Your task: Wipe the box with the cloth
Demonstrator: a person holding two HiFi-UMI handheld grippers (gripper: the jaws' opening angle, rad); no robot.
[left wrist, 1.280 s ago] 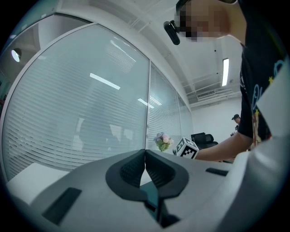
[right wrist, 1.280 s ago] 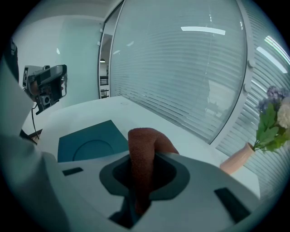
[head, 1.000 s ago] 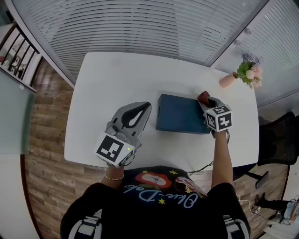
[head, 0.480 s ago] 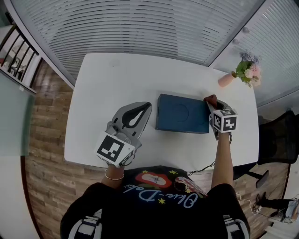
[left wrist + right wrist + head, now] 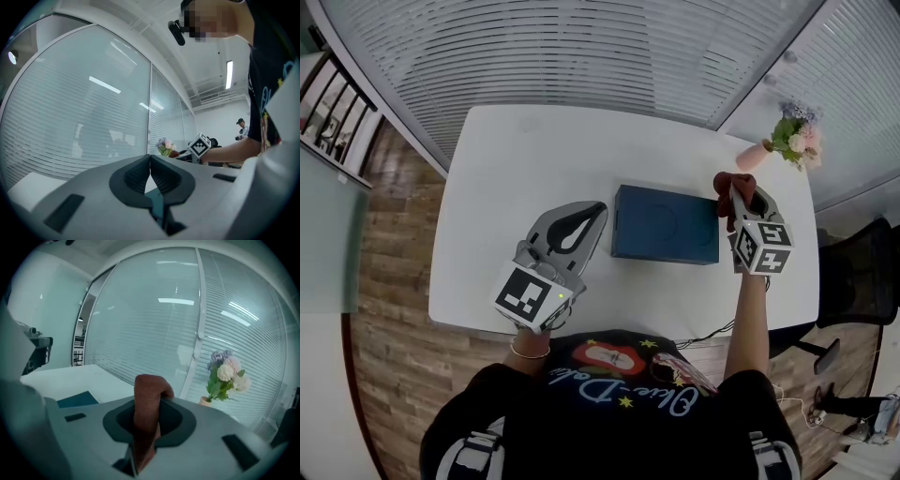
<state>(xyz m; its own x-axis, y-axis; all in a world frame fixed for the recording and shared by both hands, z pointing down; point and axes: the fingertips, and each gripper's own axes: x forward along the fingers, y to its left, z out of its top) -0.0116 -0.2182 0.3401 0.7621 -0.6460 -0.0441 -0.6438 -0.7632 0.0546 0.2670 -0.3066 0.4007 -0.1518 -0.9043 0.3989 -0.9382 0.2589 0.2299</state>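
Head view: blue box [image 5: 666,225] mid white bench [image 5: 525,150]. Right gripper [image 5: 739,195] holds red-brown cloth [image 5: 733,183] just off box's right edge. Prob. between strokes; next: lower cloth onto lid, drag across. Left gripper [image 5: 596,210] near box's left side.
Left gripper view: jaws shut, empty.
Right gripper view: jaws clamp cloth. Glass walls w/ blinds, flowers [image 5: 225,373].

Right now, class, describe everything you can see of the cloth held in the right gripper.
The cloth is reddish-brown, knit-looking fabric bunched into a folded strip. The right gripper has its jaws shut on it. The folded end stands out past the jaw tips and the rest runs back between them. It is by the right end of the dark blue box; whether they touch cannot be told.
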